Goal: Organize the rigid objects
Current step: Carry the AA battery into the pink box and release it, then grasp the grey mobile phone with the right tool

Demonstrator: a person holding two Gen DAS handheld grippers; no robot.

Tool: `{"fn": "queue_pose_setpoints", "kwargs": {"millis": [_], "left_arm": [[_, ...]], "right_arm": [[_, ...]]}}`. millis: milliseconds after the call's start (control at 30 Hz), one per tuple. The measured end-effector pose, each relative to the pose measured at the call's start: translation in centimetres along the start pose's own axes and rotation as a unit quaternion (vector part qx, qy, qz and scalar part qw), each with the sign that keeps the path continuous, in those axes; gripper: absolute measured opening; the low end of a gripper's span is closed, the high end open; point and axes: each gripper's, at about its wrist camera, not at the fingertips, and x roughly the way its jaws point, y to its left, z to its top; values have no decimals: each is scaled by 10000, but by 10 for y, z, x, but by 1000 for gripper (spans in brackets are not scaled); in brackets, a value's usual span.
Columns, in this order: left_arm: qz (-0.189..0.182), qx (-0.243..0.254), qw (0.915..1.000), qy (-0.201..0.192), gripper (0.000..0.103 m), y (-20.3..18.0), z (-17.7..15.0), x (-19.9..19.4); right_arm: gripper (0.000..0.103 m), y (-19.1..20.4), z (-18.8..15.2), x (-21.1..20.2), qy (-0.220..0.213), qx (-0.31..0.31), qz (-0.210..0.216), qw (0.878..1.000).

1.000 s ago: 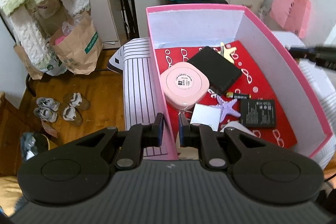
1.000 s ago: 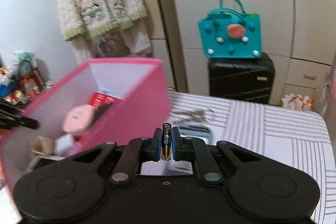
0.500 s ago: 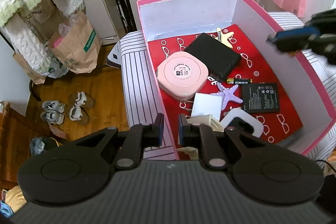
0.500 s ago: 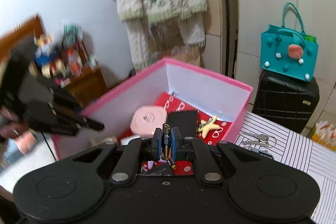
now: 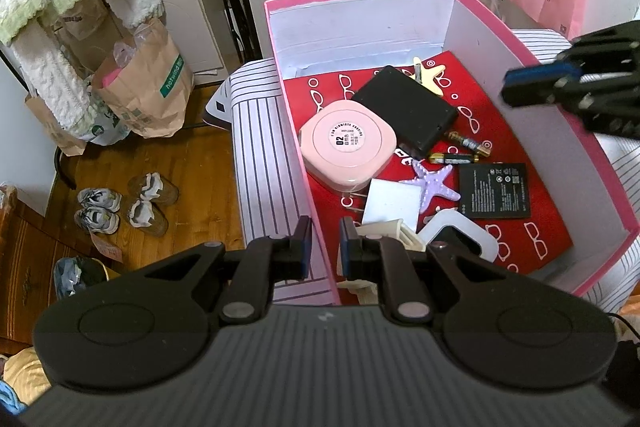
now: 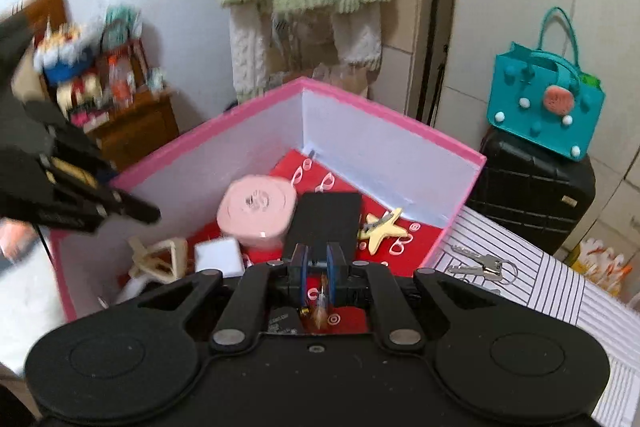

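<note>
**Spotter A:** Battery [image 6: 320,301] first. It is out of your right gripper [image 6: 317,263], a blurred streak just under the pads, over the red floor of the pink box [image 6: 384,115]. Those jaws stand a sliver apart with nothing between them.

**Spotter B:** Going from your left: your left gripper [image 5: 324,247] is clenched on the box's near left wall. The cardboard runs up between its pads, so you seem to be steadying the box. To its right sits the pink case [image 5: 348,151], then the black case [image 5: 404,115]. Past that, the left wrist view shows two cells [image 5: 452,159] lying flat, close together, between the black case and the flat battery pack [image 5: 496,191]. One lies nearly crosswise and the other slants toward the right wall. I cannot tell you whether either is the same battery.

**Spotter A:** For the next move, I'd judge the keys [image 6: 478,264] matter. They lie outside the box on the striped cover [image 6: 560,291], ahead and to the right of your right gripper, with the ring end pointing right. Your right hand is the nearer one, and your left is busy across the box.

**Spotter B:** Readable writing: "02" on the pink case and "hotwind" on the paper bag [image 5: 148,87] at far left. The flat pack's print is too small to read.
</note>
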Motion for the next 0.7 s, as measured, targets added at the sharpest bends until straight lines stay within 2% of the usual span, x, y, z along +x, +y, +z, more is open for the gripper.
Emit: {"fn": "queue_pose_setpoints", "kwargs": {"millis": [133,300,333,400,600,700], "left_arm": [[-26,-44,10000,3,13,1,1,-1],[-83,-110,9999,-16,13,5,0,-2],[-80,-108,9999,-18,13,5,0,-2],[-40,-37,10000,-2,13,5,0,-2],[58,109,9999,103,12,-1,0,-1],[63,93,9999,70,11,-1,0,-1]], "right_arm": [[14,-16,-2,-30,-363,373,-68,9986],[18,-43,-14,-55,-541,878,-329,9941],[20,-50,-17,-57,-516,1009,-373,9929],[37,-66,-23,-57,-266,1243,-349,9913],[52,-109,-44,-43,307,1962,-301,9796],[57,-113,-54,-25,499,2007,-351,9778]]}}
